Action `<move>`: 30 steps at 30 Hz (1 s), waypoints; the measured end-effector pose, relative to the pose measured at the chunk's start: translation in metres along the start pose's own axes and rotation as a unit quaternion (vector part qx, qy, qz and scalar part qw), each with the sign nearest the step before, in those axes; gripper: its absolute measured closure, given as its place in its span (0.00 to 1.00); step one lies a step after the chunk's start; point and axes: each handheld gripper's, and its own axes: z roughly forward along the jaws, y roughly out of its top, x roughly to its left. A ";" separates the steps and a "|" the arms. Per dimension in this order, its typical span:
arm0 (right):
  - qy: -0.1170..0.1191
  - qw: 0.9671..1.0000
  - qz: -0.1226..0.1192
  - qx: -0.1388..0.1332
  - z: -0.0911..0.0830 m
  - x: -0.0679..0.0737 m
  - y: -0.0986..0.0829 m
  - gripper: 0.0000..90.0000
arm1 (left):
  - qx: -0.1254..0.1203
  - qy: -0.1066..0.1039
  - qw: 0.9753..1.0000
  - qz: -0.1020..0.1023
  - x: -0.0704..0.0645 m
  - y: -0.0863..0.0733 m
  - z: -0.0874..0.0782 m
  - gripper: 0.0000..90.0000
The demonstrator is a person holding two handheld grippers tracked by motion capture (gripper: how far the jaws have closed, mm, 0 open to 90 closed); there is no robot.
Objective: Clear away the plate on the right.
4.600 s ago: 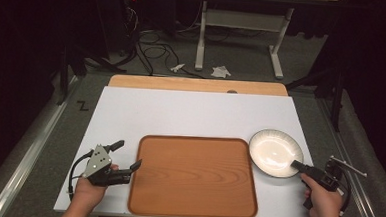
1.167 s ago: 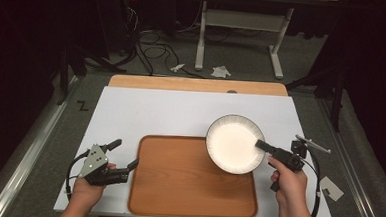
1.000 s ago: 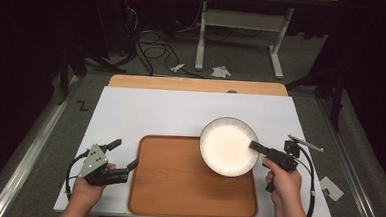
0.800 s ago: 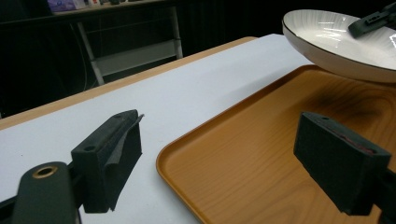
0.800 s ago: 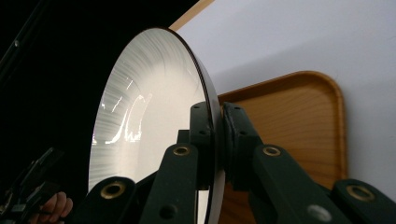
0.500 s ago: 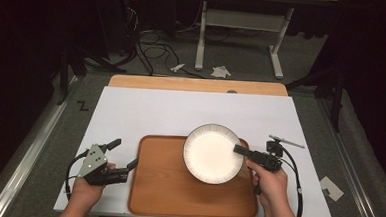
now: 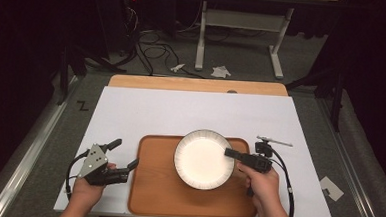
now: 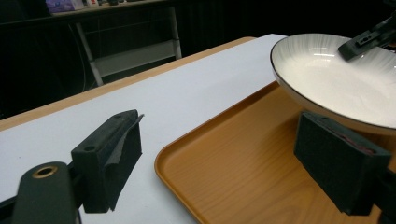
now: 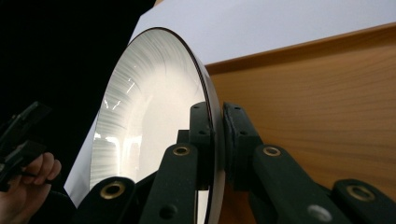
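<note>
Jaws, right gripper (image 9: 215, 140): pressed together on the rim of the white plate (image 7: 204, 159), one jaw on the inner face, one on the underside, as we see in the right gripper view. Jaws, left gripper (image 7: 126, 157): spread wide with nothing between them; in the left gripper view we see table on one side and tray on the other.

Right hand (image 7: 263, 186): we note it entering from the bottom edge of the high view, forearm angled up and inward, gripper pointing toward the table's left, its cable looping behind the wrist.

Left hand (image 7: 89, 189): we see it at the near left of the white table (image 7: 191, 111), gripper lying just beside the tray's left edge, jaws pointing right.

Plate: white, with a ribbed border and dark rim, held raised above the wooden tray (image 7: 156, 196), over its upper middle; in the left gripper view we see its underside clear of the tray surface.

Change: earlier the plate lay on the table to the right of the tray; we record it since carried leftward in stages to its present place over the tray. The left hand and gripper remain where they were.
</note>
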 end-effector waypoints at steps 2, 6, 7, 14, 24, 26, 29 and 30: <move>-0.003 1.000 -0.004 0.006 0.002 0.001 -0.001 0.94 | 0.000 0.000 1.000 -0.001 0.000 0.000 0.000 0.18; -0.005 1.000 -0.008 0.011 0.005 0.003 -0.003 0.94 | 0.001 0.000 1.000 0.000 0.000 0.000 0.000 0.18; -0.005 1.000 -0.013 0.016 0.007 0.004 -0.004 0.94 | 0.000 -0.001 1.000 0.000 0.000 0.000 0.000 0.18; -0.008 0.999 -0.024 0.028 0.012 0.008 -0.006 0.94 | 0.001 0.000 1.000 0.000 0.000 0.000 0.000 0.18; -0.019 0.998 -0.037 0.044 0.019 0.011 -0.011 0.94 | 0.000 0.000 1.000 -0.001 0.000 0.000 0.000 0.18; -0.021 0.998 -0.039 0.047 0.019 0.011 -0.011 0.94 | 0.000 0.000 1.000 -0.001 0.000 0.000 0.000 0.18; -0.023 0.998 -0.040 0.046 0.021 0.011 -0.011 0.94 | 0.000 -0.001 1.000 0.000 0.000 0.000 0.000 0.18; -0.023 0.998 -0.040 0.046 0.021 0.011 -0.011 0.94 | 0.000 -0.001 1.000 0.000 0.000 0.000 0.000 0.18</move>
